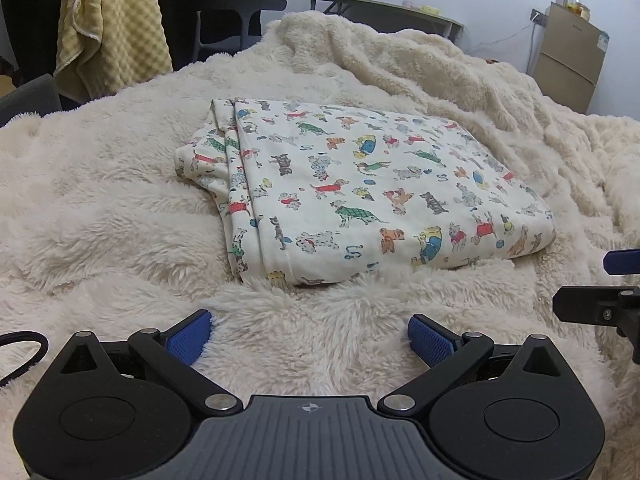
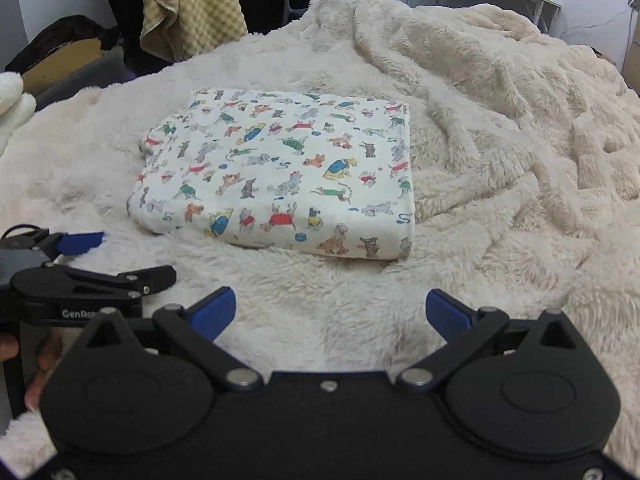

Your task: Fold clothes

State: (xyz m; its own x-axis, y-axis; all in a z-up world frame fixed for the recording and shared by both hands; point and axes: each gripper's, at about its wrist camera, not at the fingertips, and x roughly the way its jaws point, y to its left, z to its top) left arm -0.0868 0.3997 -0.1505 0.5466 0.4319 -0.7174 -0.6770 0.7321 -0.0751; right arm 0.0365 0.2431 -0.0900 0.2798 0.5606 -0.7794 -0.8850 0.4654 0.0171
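A white garment printed with small coloured dogs lies folded into a flat rectangle on the cream fluffy blanket. In the right wrist view the folded garment sits ahead and slightly left. My left gripper is open, its blue pads wide apart over bare blanket just short of the garment's near edge. My right gripper is open too, nothing between its fingers, also short of the garment. The left gripper shows at the left of the right wrist view; the right gripper's fingers show at the right edge of the left wrist view.
The blanket is rumpled into ridges to the right and behind the garment. A yellow waffle towel hangs at the back left beside a dark chair. A desk and a brown cabinet stand by the far wall.
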